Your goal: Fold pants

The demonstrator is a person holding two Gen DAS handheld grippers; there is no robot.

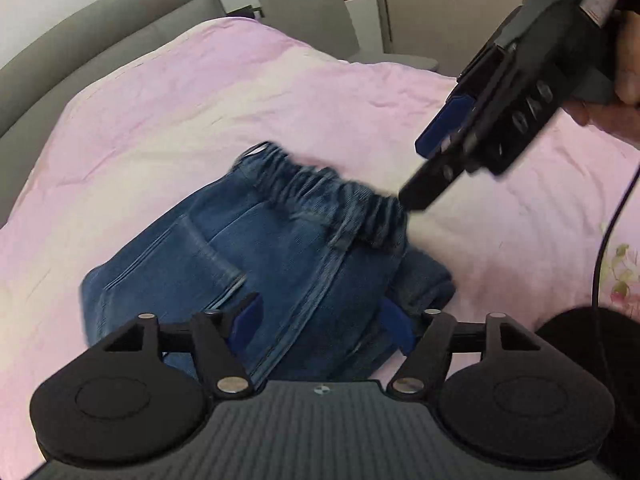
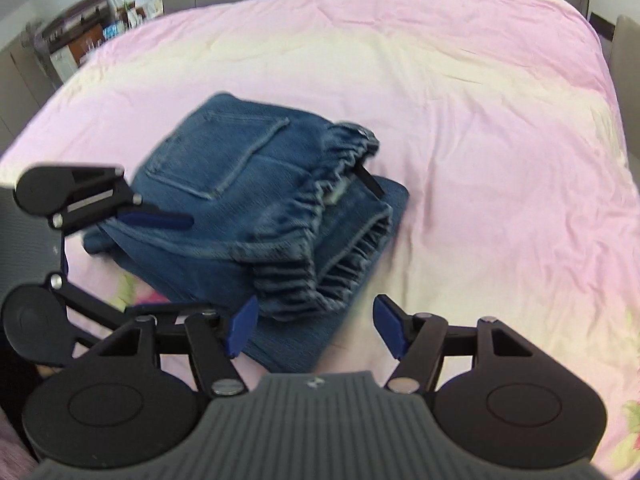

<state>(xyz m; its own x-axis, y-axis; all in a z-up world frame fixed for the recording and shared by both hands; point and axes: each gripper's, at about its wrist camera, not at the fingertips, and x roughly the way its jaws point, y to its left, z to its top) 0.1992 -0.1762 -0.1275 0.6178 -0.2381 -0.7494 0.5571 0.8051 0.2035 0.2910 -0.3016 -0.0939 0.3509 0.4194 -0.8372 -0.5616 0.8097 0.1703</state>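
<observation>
Your folded denim pants (image 2: 256,216) lie as a thick bundle on the pink bedsheet (image 2: 460,100), elastic waistband (image 1: 332,196) on top. Your left gripper (image 1: 324,322) hangs just over the bundle's near edge, jaws spread wide, blue pads clear of the cloth. Your right gripper (image 2: 316,326) stands open beside the waistband end, nothing between its fingers.

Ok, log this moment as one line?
pants: folded bundle on pink bedcover | left hand-held gripper: open, straddling bundle | right hand-held gripper: open, holding nothing
</observation>
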